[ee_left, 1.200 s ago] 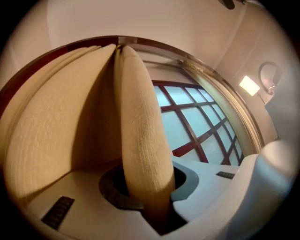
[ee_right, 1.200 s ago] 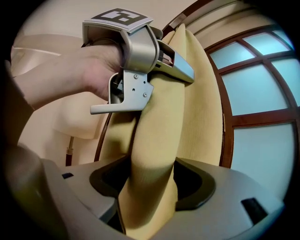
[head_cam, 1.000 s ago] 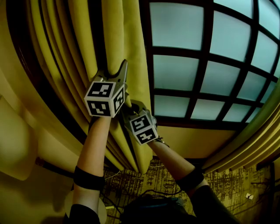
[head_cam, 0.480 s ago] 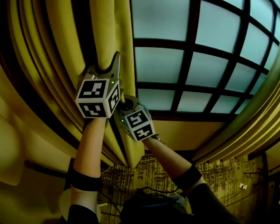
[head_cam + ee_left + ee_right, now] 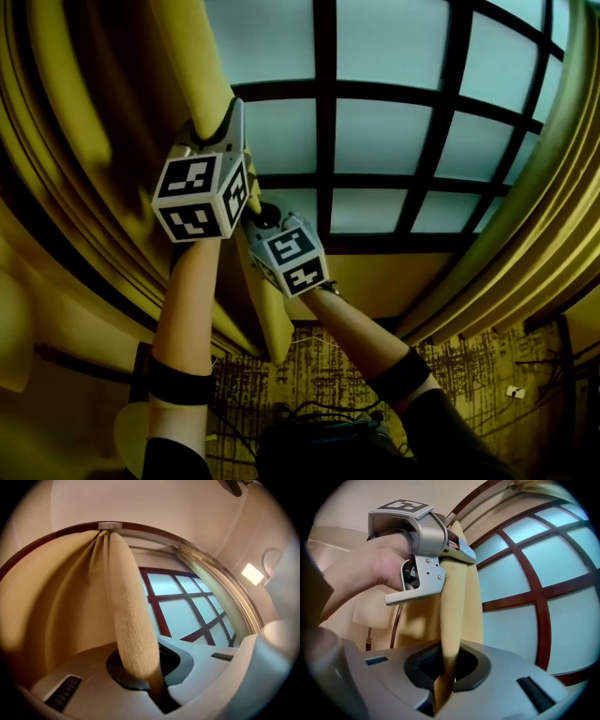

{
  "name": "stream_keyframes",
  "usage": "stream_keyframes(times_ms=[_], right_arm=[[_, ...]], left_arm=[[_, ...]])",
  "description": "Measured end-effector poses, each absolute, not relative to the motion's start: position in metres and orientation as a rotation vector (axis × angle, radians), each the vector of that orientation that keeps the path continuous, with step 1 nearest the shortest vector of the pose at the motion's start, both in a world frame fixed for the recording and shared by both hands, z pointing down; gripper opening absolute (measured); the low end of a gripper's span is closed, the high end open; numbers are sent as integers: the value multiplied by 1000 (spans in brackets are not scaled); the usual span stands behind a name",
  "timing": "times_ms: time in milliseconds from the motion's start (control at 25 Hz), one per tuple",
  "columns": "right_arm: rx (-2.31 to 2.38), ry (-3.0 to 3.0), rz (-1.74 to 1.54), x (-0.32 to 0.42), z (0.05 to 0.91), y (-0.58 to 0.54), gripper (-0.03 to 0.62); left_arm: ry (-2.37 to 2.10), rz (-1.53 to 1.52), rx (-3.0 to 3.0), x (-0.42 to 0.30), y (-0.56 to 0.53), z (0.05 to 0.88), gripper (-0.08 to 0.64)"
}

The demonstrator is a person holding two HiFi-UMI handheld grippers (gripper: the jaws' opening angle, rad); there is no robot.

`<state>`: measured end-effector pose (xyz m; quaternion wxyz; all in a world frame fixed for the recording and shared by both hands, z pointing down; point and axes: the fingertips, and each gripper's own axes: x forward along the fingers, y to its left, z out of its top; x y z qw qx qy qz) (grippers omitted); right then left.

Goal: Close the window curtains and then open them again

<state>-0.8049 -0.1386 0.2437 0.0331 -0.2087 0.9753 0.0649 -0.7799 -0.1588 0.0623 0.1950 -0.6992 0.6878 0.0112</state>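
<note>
Status: left gripper (image 5: 153, 686) is closed tight on the curtain (image 5: 199, 66) edge fold, with the fabric pinched down at the jaw root. right gripper (image 5: 443, 681) is clamped on the same fold at 6 o'clock of the left one, nearly touching it.

Head view: the held fold is at 11 o'clock, the window (image 5: 375, 131) is bare from 12 to 2, and the far curtain (image 5: 530, 225) is bunched at 4 o'clock. With both curtains stacked at the sides, I read this as the close leg, barely started. I can't rule out the tail of the open leg from this alone.

How to do it well:
- Pull level along the rail (image 5: 140, 527), toward 3 o'clock. Keep any downward pull out of it, since that would likely load the hangers and jam them.
- Move both grippers as one unit. An offset between them twists the fold, and it could peel out of one pair of jaws.
- Both bites look deep enough. If either slips, stop and re-bite rather than dragging on one gripper.
- Keep a steady pace. The fabric looks heavy, so expect the pleats to trail and swing.
- Keep the fold vertical and don't roll the wrists.
- Stop at window centre, release, then fetch the far curtain the same way.
</note>
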Motion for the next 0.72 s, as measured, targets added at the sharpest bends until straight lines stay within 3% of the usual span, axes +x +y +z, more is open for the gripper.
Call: stream_keyframes(times_ms=[720], right_arm=[[-878,2885,128,-564,225,-220,20]], left_arm=[[1791,-48,-2030,-533,-240,51,0]])
